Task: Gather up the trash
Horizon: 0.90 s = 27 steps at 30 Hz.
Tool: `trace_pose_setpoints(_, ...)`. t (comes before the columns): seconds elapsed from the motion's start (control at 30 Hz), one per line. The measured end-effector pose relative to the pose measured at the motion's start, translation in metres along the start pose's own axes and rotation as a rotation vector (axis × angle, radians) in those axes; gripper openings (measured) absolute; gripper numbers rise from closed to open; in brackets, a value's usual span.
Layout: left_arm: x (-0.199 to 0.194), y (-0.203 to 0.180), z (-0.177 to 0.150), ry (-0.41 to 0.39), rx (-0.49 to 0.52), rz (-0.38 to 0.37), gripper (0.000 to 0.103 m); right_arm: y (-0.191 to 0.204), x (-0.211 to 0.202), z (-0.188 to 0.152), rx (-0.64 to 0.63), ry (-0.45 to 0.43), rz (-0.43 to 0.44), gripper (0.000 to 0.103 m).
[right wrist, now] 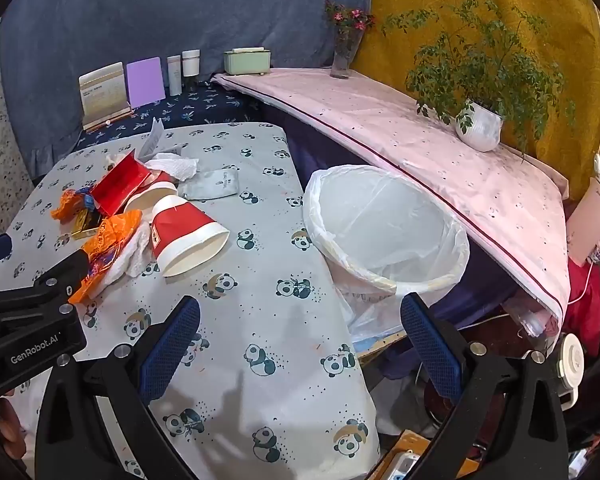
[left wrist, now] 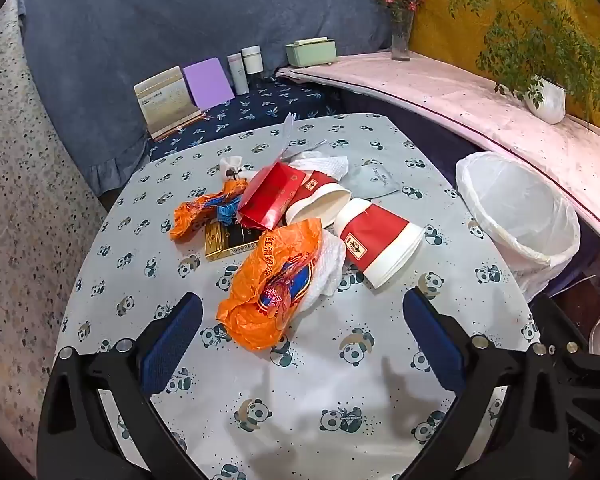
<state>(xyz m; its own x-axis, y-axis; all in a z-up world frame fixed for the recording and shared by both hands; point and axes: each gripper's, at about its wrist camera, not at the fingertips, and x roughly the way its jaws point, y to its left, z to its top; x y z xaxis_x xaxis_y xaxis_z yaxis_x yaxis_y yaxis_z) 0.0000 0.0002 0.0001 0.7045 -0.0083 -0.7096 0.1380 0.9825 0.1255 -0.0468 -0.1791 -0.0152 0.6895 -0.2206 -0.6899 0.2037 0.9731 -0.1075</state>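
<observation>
A heap of trash lies on the panda-print table (left wrist: pixel 340 400): an orange wrapper (left wrist: pixel 272 292) nearest, a second orange wrapper (left wrist: pixel 204 212), two tipped red-and-white paper cups (left wrist: pixel 376 240) (left wrist: pixel 320 200), a red packet (left wrist: pixel 272 196), a gold box (left wrist: pixel 228 240), white tissues (left wrist: pixel 328 164) and a grey sachet (left wrist: pixel 376 180). My left gripper (left wrist: pixel 300 312) is open and empty, just in front of the near orange wrapper. A white-lined bin (right wrist: pixel 384 228) stands off the table's right edge. My right gripper (right wrist: pixel 300 316) is open and empty, above the table edge near the bin.
A pink-covered shelf (right wrist: pixel 420 136) runs behind the bin with a potted plant (right wrist: pixel 480 120), a flower vase (right wrist: pixel 346 52) and a green box (right wrist: pixel 247 60). Cards and bottles (left wrist: pixel 208 80) stand at the back. Clutter lies on the floor at right.
</observation>
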Motion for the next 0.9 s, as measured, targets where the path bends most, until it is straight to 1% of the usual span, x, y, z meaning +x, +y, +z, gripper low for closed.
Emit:
trace_pose_setpoints(0.27, -0.0010, 0.0015, -0.0044, -0.006, -0.012, -0.012, 0.096, -0.0001, 0.0010, -0.0012, 0.012, -0.003, -0.008, 0.096)
trace_pose_setpoints(0.33, -0.0011, 0.0015, -0.0036, -0.007, -0.010, -0.015, 0.096, 0.0014, 0.0007, 0.0006, -0.004, 0.001, -0.011, 0.096)
trace_pose_setpoints(0.67, -0.0006, 0.0005, -0.0028, 0.007, -0.013, -0.038, 0.096, 0.0005, 0.0012, -0.0028, 0.001, -0.006, -0.017, 0.096)
trace_pose_setpoints(0.9, -0.0031, -0.0008, -0.0038, 0.000, -0.008, -0.036, 0.096, -0.0001, 0.0005, -0.0027, 0.001, -0.007, -0.017, 0.096)
